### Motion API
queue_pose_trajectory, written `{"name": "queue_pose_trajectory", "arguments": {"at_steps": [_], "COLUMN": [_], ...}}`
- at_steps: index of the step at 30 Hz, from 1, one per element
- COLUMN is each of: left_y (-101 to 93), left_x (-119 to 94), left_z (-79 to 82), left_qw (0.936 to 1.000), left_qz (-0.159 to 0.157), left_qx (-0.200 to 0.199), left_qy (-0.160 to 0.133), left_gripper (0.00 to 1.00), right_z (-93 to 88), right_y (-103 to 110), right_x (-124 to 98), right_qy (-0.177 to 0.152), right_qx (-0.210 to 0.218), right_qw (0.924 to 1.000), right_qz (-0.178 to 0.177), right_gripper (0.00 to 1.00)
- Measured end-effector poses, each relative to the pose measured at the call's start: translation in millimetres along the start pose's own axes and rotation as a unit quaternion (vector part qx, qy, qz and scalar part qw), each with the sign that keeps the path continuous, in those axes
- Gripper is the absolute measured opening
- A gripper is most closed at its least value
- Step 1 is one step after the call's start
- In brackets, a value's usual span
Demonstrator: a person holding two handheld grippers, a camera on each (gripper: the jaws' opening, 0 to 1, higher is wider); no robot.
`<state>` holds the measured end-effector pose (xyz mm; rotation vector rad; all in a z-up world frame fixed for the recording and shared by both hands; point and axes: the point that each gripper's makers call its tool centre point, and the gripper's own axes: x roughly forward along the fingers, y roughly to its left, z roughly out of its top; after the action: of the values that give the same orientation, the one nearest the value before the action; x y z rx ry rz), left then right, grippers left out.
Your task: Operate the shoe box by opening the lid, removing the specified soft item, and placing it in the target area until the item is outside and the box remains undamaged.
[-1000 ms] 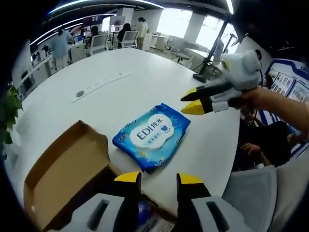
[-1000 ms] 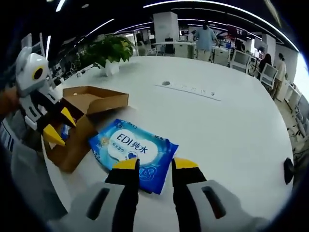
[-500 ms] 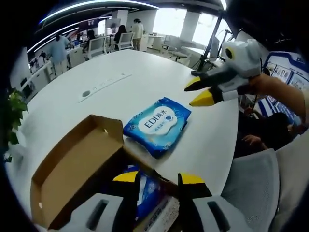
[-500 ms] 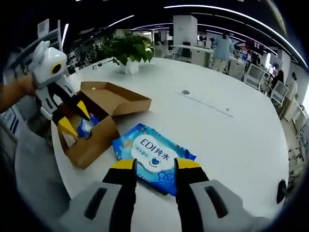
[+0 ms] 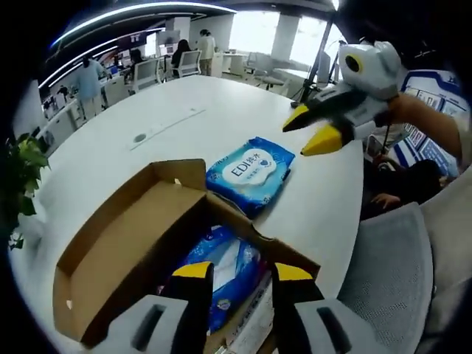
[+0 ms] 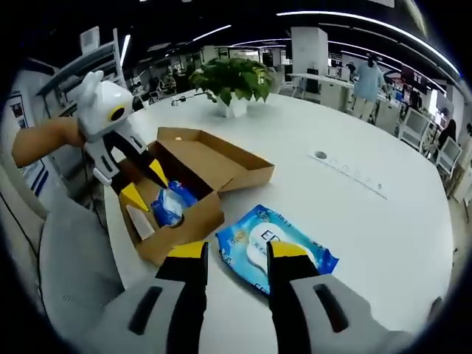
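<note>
An open cardboard shoe box stands at the table's edge with its lid folded back. Inside it lies a blue soft packet. A blue EDI wet-wipe pack lies flat on the white table beside the box. My left gripper hovers open above the box's inside, holding nothing. My right gripper is open in the air, just short of the wipe pack and apart from it.
A grey chair back sits close to the table edge by the box. A potted plant stands on the table beyond the box. A cable-port strip lies mid-table. People and desks fill the office behind.
Both views have drawn back, so the open box and its blue packet now show fully. The right gripper has lifted away from the wipe pack, which stays where it lay.
</note>
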<state>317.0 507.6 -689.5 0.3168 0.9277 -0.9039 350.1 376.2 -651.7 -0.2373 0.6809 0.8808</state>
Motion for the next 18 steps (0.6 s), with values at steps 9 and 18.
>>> {"name": "queue_pose_trajectory", "arguments": {"at_steps": [9, 18], "left_y": [11.4, 18.5], "left_x": [-7, -7], "left_z": [-15.5, -31.2], "left_qw": [0.9999, 0.9996], "left_qz": [0.002, -0.002], "left_qx": [0.015, 0.024], "left_qy": [0.005, 0.015], "left_gripper": [0.29, 0.27], "right_z": [15.2, 21.0], "right_y": [23, 42], "right_x": [11, 26], "right_qy": [0.007, 0.021], "right_qx": [-0.047, -0.089], "right_qw": [0.9986, 0.9949], "right_qz": [0.023, 0.042], "right_gripper": [0.29, 0.28]}}
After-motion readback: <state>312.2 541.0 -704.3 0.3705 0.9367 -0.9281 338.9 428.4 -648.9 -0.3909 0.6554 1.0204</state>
